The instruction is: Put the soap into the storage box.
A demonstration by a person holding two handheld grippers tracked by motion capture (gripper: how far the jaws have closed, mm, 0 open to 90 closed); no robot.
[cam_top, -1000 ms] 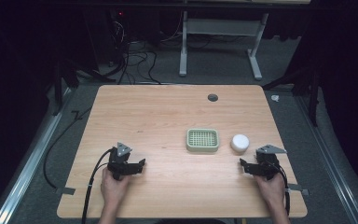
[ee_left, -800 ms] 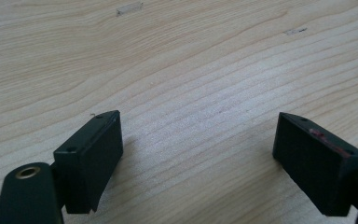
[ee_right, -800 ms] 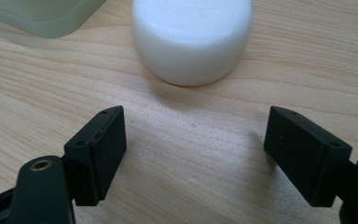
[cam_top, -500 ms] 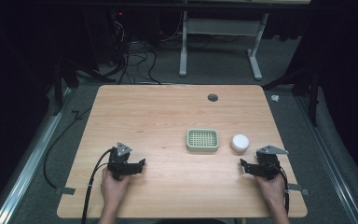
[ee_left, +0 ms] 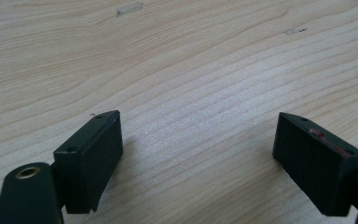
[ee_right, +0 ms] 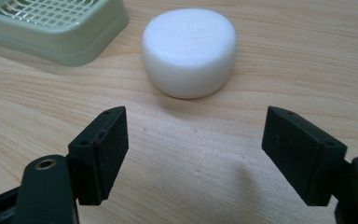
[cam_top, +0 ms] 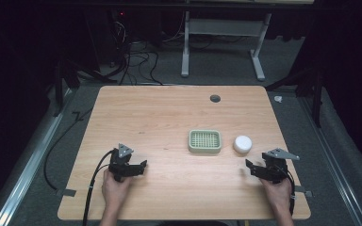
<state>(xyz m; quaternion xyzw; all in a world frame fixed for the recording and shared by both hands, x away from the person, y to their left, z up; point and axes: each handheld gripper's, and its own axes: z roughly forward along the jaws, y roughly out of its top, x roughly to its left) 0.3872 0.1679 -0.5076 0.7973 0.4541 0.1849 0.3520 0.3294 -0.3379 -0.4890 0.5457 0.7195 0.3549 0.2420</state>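
A pale green soap dish (cam_top: 205, 141) with a grid insert sits right of the table's middle, and a white round soap bar (cam_top: 242, 144) lies on the wood just to its right. My right gripper (cam_top: 249, 165) rests near the front right, its jaws pointing left. In the right gripper view the bar (ee_right: 189, 51) lies just beyond the gripper (ee_right: 196, 121), with the dish (ee_right: 56, 28) at the upper left. Its jaws have just been closing, with nothing between them. My left gripper (cam_top: 141, 165) rests at the front left, open over bare wood (ee_left: 196, 126).
The wooden table (cam_top: 169, 108) has a dark round grommet (cam_top: 215, 98) near its far edge. Beyond it, a white desk frame (cam_top: 221, 42) and loose cables (cam_top: 136, 61) stand on the dark floor. A cable trails from each gripper over the front edge.
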